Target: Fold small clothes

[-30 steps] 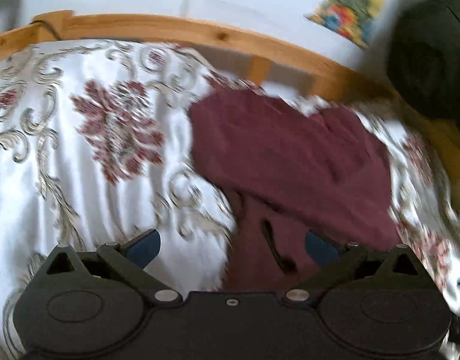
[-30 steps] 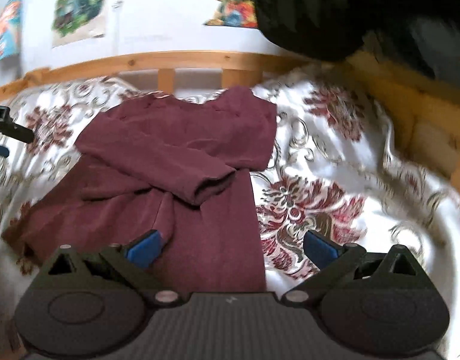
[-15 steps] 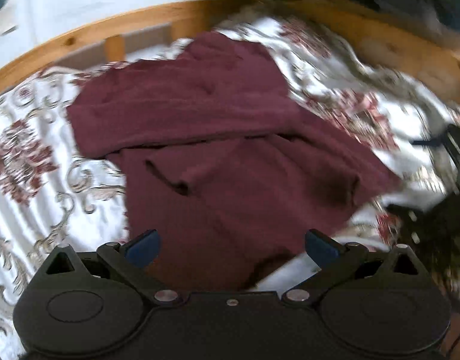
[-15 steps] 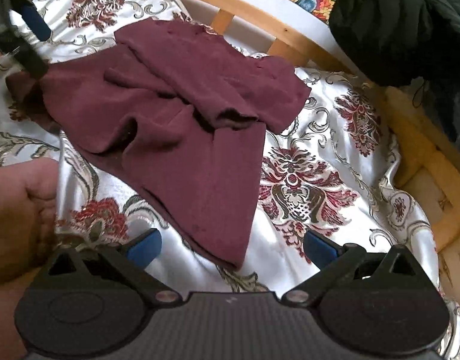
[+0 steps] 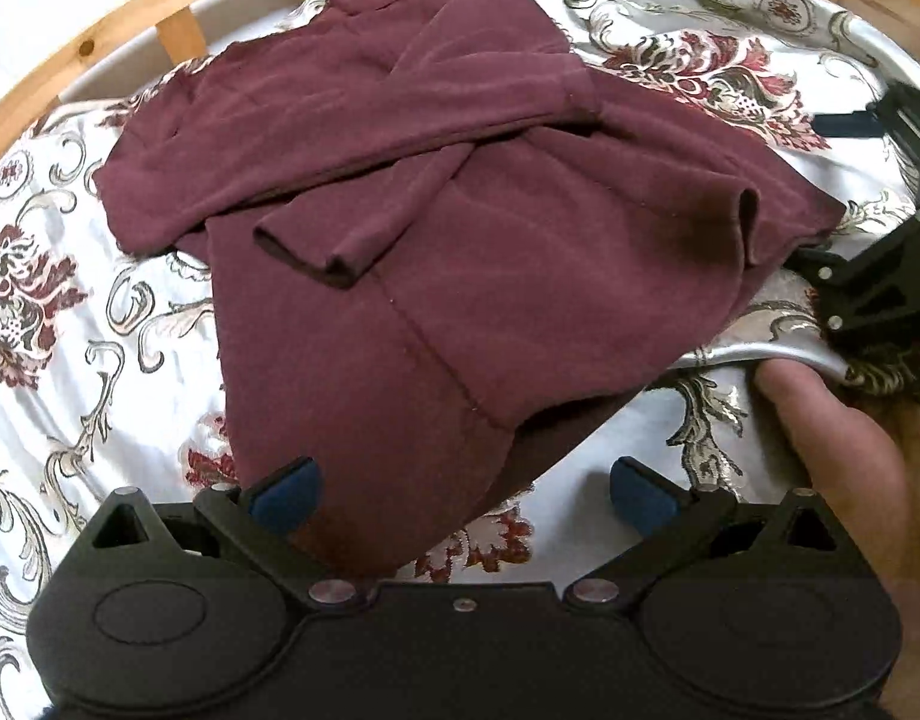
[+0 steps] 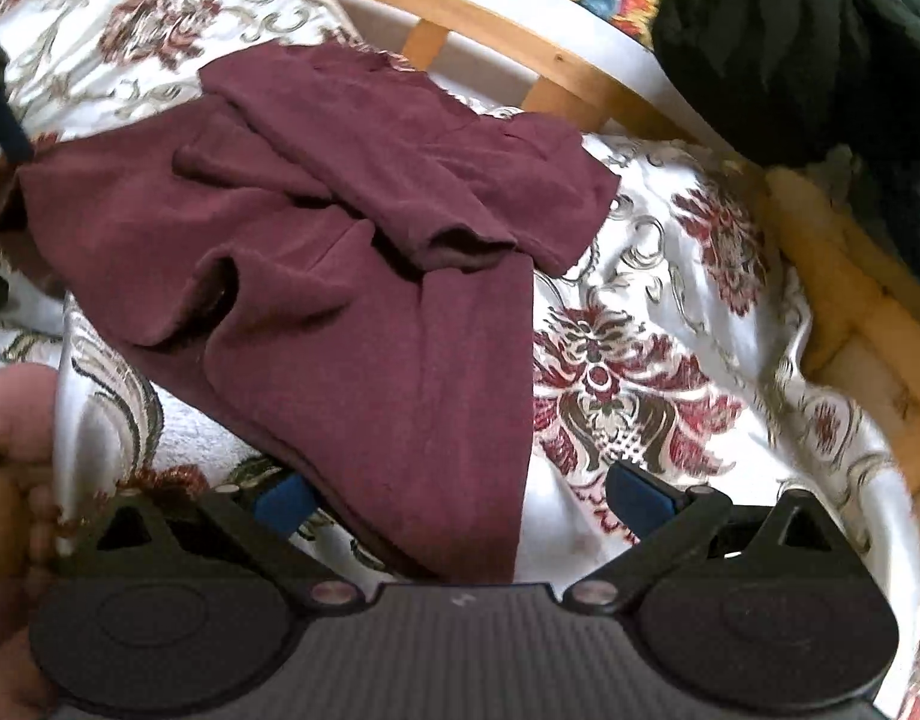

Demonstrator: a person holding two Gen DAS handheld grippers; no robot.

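A small maroon long-sleeved garment (image 5: pixel 436 240) lies on a floral bedspread (image 5: pixel 70 312), both sleeves folded across its body. It also shows in the right wrist view (image 6: pixel 364 276). My left gripper (image 5: pixel 463 492) is open, its jaws wide apart over the garment's near hem corner. My right gripper (image 6: pixel 460 495) is open, its jaws either side of the hem's other bottom corner. The right gripper also shows at the right edge of the left wrist view (image 5: pixel 880 210). Neither gripper holds cloth.
A wooden bed rail (image 6: pixel 520 60) curves along the far edge. A dark bundle of clothing (image 6: pixel 808 42) sits on the rail at the right. A bare hand (image 5: pixel 838 438) rests on the bedspread by the left gripper.
Both grippers have swung round and come down toward the garment's near hem. The garment now fills more of both views. Both stay open.
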